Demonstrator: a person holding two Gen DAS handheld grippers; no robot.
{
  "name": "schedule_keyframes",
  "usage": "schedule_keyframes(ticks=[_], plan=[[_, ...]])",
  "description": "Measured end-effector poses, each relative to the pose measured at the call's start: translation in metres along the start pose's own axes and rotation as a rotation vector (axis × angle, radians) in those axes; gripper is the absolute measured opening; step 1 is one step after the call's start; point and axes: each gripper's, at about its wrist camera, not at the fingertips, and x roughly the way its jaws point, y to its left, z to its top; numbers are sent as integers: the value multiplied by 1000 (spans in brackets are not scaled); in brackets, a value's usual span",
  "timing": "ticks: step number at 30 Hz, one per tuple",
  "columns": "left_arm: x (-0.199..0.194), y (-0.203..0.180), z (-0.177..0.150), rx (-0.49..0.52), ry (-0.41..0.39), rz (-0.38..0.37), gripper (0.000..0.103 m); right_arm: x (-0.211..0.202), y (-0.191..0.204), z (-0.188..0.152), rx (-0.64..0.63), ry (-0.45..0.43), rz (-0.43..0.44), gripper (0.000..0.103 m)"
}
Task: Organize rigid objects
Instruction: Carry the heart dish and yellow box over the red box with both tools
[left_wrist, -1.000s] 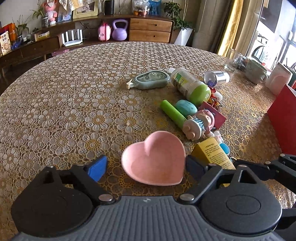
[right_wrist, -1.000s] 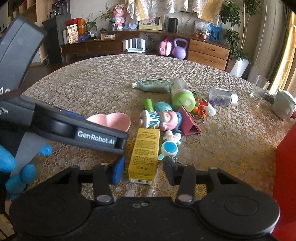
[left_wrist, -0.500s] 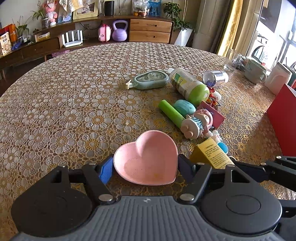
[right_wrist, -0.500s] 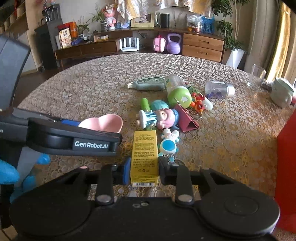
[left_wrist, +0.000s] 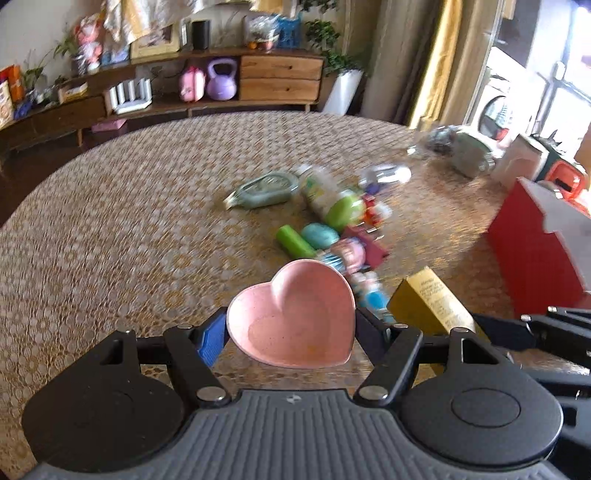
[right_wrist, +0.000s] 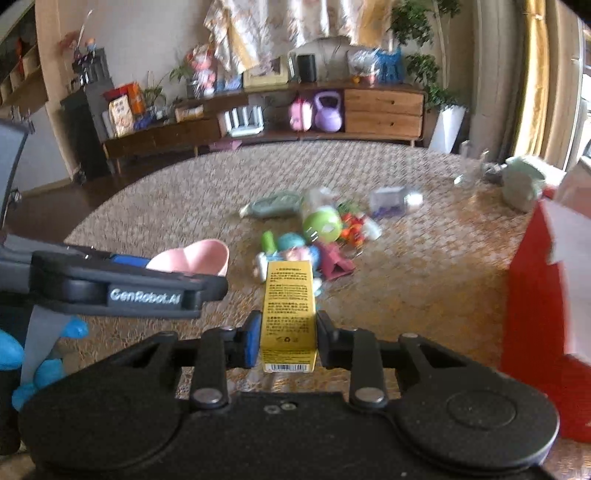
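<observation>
1. both items now lifted off the table (left_wrist: 110, 229): pink heart dish (left_wrist: 295, 321) clamped in the left gripper (left_wrist: 290, 330).
2. yellow box (right_wrist: 288, 306) pinched by the right gripper (right_wrist: 286, 341).
3. toy pile (right_wrist: 314, 236) sits beyond, red box (right_wrist: 535, 314) at right.

A pink heart-shaped shallow dish (left_wrist: 295, 317) sits near, tilted, point toward the camera. Right of it, a yellow printed cardboard box (right_wrist: 289, 312) stands lengthwise, barcode end nearest.
</observation>
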Motion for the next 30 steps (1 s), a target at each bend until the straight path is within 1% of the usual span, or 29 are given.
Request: schedule_keyframes(ticks=[2, 7, 12, 13, 15, 21, 24, 30], plan=[[-10, -13, 5, 17, -10, -17, 72, -17, -11, 5, 20, -18, 1, 29], [-34, -50, 19, 69, -33, -74, 72, -53, -36, 15, 49, -72, -26, 29], [-48, -95, 37, 130, -55, -137, 72, -80, -70, 20, 83, -116, -74, 29], [-50, -103, 39, 150, -64, -141, 72, -84, -79, 21, 96, -123, -88, 29], [-49, -122, 46, 188, -76, -138, 72, -91, -97, 20, 118, -131, -116, 29], [-40, -180, 62, 256, -72, -202, 72, -108, -148, 15, 164, -144, -216, 29], [-31, -210, 68, 289, -59, -239, 72, -113, -174, 10, 188, -146, -264, 29], [-12, -272, 76, 349, -22, -304, 72, -116, -219, -1, 237, -120, -329, 29]])
